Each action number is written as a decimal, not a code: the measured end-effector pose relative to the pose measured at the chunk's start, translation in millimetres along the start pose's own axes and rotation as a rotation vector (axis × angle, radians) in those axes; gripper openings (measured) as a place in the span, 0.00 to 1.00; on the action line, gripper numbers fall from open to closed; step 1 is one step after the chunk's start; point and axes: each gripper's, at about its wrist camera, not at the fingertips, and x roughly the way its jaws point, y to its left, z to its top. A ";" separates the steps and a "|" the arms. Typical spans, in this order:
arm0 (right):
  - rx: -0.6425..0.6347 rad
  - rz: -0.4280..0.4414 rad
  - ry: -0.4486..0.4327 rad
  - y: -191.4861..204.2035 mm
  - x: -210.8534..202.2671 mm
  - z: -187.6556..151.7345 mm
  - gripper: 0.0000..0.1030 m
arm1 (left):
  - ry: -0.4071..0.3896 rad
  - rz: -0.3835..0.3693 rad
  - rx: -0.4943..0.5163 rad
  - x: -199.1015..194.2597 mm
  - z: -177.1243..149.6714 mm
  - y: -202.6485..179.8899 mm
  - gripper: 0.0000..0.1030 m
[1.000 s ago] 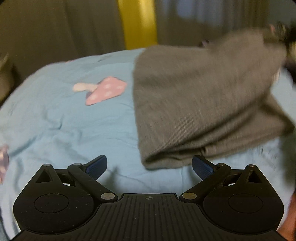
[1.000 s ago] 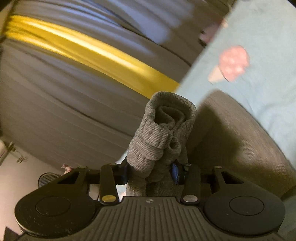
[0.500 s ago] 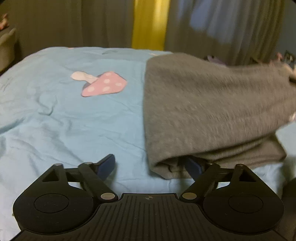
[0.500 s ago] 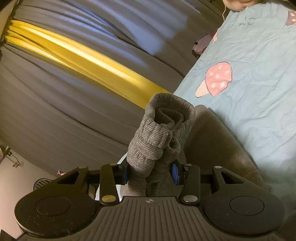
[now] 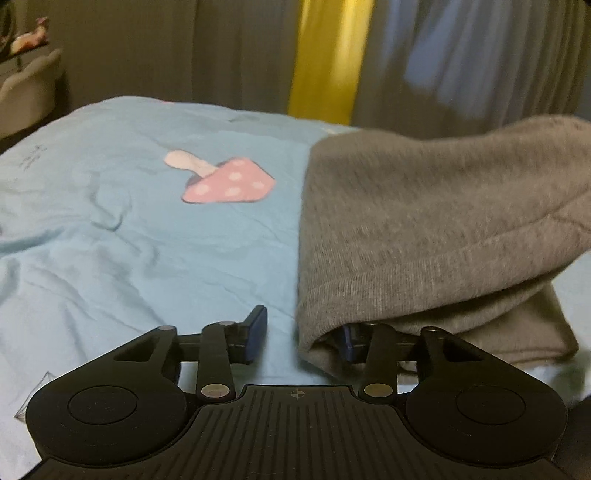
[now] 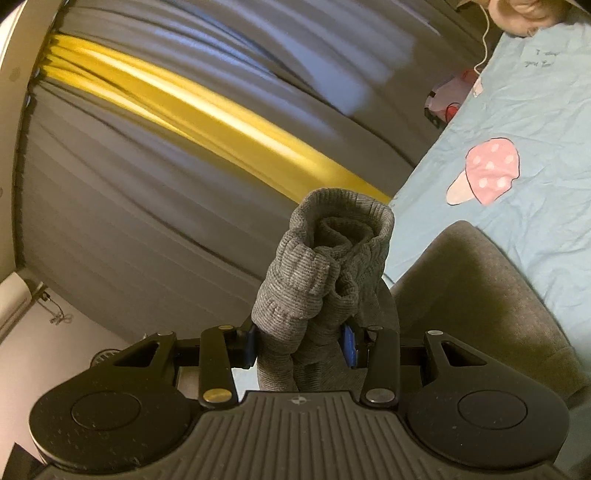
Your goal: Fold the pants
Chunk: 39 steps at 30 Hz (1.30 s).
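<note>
Grey knitted pants (image 5: 424, 229) lie folded on the right part of the blue bed sheet (image 5: 110, 229). My left gripper (image 5: 301, 336) sits low at their near left corner, and its jaws are closing. The right finger is tucked under the fold's edge. The left fingertip (image 5: 256, 328) stands clear of the cloth on bare sheet. My right gripper (image 6: 299, 345) is shut on the bunched ribbed cuffs (image 6: 332, 258), held up off the bed. The rest of the pants (image 6: 480, 295) hangs down from them to the sheet (image 6: 535, 122).
The sheet carries a pink mushroom print (image 5: 229, 181) left of the pants. Grey curtains with a yellow strip (image 5: 325, 55) hang behind the bed. A chair (image 5: 29, 88) stands at the far left. Part of a person (image 6: 524, 14) and a white cable are at the bed's far corner.
My left gripper's jaws have narrowed from wide open, and the right finger has slid under the pants' near corner. The left view has rolled level. My right gripper still holds the cuffs.
</note>
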 end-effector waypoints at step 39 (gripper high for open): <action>-0.391 -0.542 0.049 -75.1 40.4 -22.3 0.72 | -0.114 0.049 0.289 38.2 75.6 -97.0 0.93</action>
